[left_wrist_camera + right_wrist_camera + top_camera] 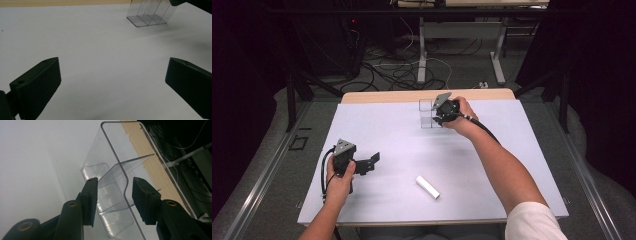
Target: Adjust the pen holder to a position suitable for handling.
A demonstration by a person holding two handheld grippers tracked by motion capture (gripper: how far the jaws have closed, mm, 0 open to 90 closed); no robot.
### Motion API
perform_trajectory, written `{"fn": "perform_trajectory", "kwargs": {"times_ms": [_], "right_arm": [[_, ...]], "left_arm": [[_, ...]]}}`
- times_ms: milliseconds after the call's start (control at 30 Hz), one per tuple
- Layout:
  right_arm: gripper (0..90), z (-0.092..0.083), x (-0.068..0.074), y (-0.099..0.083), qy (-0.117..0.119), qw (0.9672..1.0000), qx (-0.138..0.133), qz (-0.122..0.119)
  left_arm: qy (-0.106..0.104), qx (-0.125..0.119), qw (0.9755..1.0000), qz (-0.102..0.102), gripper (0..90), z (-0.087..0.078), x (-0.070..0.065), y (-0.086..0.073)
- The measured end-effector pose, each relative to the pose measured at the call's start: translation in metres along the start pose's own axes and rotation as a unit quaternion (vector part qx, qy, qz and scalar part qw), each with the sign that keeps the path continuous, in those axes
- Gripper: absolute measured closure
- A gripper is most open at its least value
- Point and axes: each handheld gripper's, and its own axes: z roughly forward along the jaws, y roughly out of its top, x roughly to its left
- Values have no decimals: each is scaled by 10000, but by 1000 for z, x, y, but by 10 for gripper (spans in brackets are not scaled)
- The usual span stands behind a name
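Two tongs are at work: the right tongs (113,200) straddle a wall of the clear divided box (428,114) at the bench's (382,130) far edge, jaws apart and not yet pinching, likely to grip it; the left tongs (112,85) gape wide, well short of the box, idle

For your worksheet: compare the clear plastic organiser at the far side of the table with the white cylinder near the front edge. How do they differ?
The clear organiser is see-through with inner dividers; the white cylinder is opaque and solid-looking. The organiser stands upright; the cylinder lies on its side. The right gripper has its jaws astride one organiser wall, with gaps at the pads; the cylinder lies untouched, apart from the left gripper. Both rest on the white table.
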Motion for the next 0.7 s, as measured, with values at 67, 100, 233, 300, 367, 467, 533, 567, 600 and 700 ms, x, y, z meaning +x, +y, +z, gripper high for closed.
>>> {"fn": "perform_trajectory", "kwargs": {"times_ms": [67,100,233,300,367,467,533,567,600,700], "right_arm": [[567,2,1,0,69,10000,31,-20],[567,2,1,0,69,10000,31,-20],[592,3,5,1,79,9999,38,-95],[623,2,6,2,120,9999,43,-88],[644,2,6,2,167,9998,52,-135],[660,2,8,2,175,9996,99,-188],[671,2,9,2,164,9995,120,-242],[678,3,9,2,156,9994,143,-279],[683,3,9,2,164,9993,161,-293],[690,4,9,1,162,9987,244,-406]], "left_arm": [[-3,3,10000,-2,1,0,0,0],[-4,3,10000,-4,1,0,0,0],[-8,2,10000,-1,1,0,0,0],[-11,-2,10000,13,1,0,0,0],[-13,1,10000,19,1,0,0,0],[-12,9,10000,23,1,0,0,0],[-14,14,10000,26,1,0,0,0],[-13,13,10000,25,1,0,0,0],[-14,13,10000,21,1,0,0,0],[-15,13,10000,19,1,0,0,0]]}}
